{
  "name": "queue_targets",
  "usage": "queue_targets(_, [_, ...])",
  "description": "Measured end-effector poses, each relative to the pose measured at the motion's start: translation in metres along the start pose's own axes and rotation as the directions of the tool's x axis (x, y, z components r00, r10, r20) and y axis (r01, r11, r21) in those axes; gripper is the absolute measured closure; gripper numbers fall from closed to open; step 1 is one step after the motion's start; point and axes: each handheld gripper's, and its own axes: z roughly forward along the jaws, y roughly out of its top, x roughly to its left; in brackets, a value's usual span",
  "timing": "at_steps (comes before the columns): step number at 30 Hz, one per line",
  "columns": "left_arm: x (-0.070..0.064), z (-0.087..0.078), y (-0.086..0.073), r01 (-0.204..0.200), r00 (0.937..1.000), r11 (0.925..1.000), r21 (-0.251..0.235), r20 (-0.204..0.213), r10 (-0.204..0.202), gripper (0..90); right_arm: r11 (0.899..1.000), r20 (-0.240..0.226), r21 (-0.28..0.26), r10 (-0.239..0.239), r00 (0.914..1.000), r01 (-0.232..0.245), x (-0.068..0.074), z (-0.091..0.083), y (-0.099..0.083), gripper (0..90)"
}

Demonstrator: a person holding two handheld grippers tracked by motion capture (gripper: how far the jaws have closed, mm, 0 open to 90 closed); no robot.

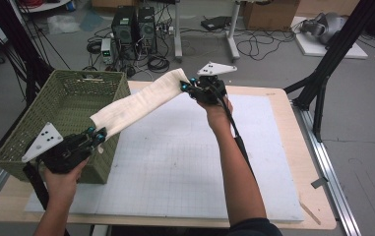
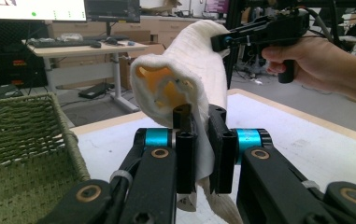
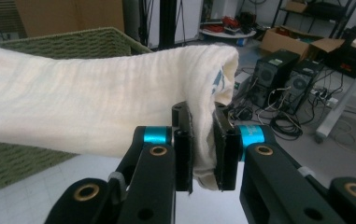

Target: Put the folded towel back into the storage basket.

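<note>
A cream-white folded cloth hangs stretched in the air between my two grippers, above the table's left half. My left gripper is shut on its near end, beside the green basket's right wall. In the left gripper view the cloth rises from the shut jaws of my left gripper toward the other hand. My right gripper is shut on the far end, near the table's back edge. The right gripper view shows the cloth pinched between the jaws of my right gripper, with a blue print near its edge.
A green woven basket stands on the table's left side; nothing shows inside it. A white gridded mat covers the wooden table. Beyond the table lie computer towers, cables and desk legs. A black frame post stands at the right.
</note>
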Motion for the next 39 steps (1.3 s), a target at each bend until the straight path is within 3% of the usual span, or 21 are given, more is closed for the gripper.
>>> queue_targets(17, [0.015, -0.029, -0.004, 0.005, 0.9971, 0.9999, 0.011, -0.077, -0.004, 82.9, 1.0, -0.029, -0.008, 0.001, 0.9996, -0.001, 0.023, 0.05, 0.02, 80.8])
queue_targets(29, [0.027, -0.046, -0.007, 0.013, 0.9882, 0.9999, 0.011, -0.153, -0.011, 82.9, 1.0, -0.034, -0.014, -0.019, 0.9992, 0.019, 0.045, 0.088, 0.043, 80.7])
queue_targets(39, [0.037, -0.059, -0.01, 0.029, 0.9795, 0.9995, 0.007, -0.199, -0.027, 82.9, 1.0, -0.051, -0.016, -0.016, 0.9986, 0.015, 0.057, 0.116, 0.048, 80.8])
